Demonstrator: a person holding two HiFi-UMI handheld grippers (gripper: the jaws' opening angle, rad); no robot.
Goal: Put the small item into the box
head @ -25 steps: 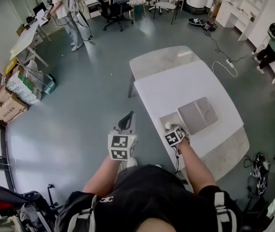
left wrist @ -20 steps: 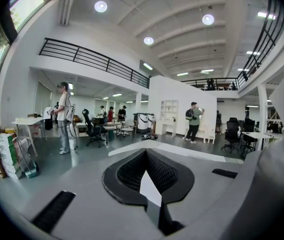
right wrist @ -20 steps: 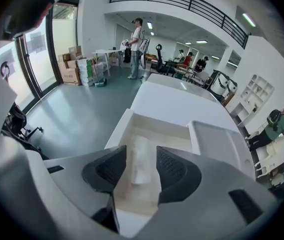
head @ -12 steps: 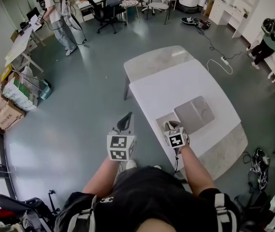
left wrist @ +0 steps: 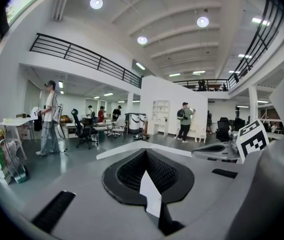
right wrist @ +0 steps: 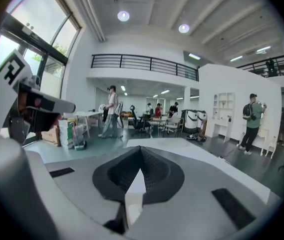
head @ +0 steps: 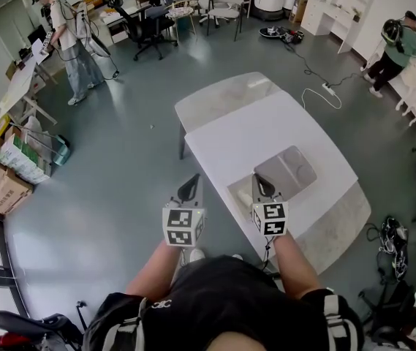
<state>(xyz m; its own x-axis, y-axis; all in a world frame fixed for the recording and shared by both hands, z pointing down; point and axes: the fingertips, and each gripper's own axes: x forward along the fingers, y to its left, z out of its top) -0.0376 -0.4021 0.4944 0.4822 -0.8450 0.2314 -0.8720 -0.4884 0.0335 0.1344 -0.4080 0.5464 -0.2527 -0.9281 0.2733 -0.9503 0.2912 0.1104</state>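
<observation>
i hold both grippers out in front of me, side by side and pointing across the room. the right gripper [head: 262, 186] hangs over the near end of the white table [head: 251, 130], directly above the open grey box [head: 235, 189]. its jaws have just been closing, and in the right gripper view they now meet tip to tip with nothing between them. the box's lid [head: 291, 167] lies flat on the table just beside the tray, on the far right side; i cannot tell whether the two touch. i cannot make out the small item in any view: the right gripper and its marker cube [head: 270, 218] cover much of the tray from the head view, and both gripper views look out over the room rather than down at the table. the left gripper [head: 190, 189] is off the table, over the grey floor [head: 120, 159] just left of the table's edge. its jaws are also pressed together and hold nothing, as the left gripper view shows. in that view the right gripper's marker cube sits at the right edge, beside me. farther off, a person [head: 65, 46] stands near some desks, and another person [head: 395, 46] stands by white shelving.
</observation>
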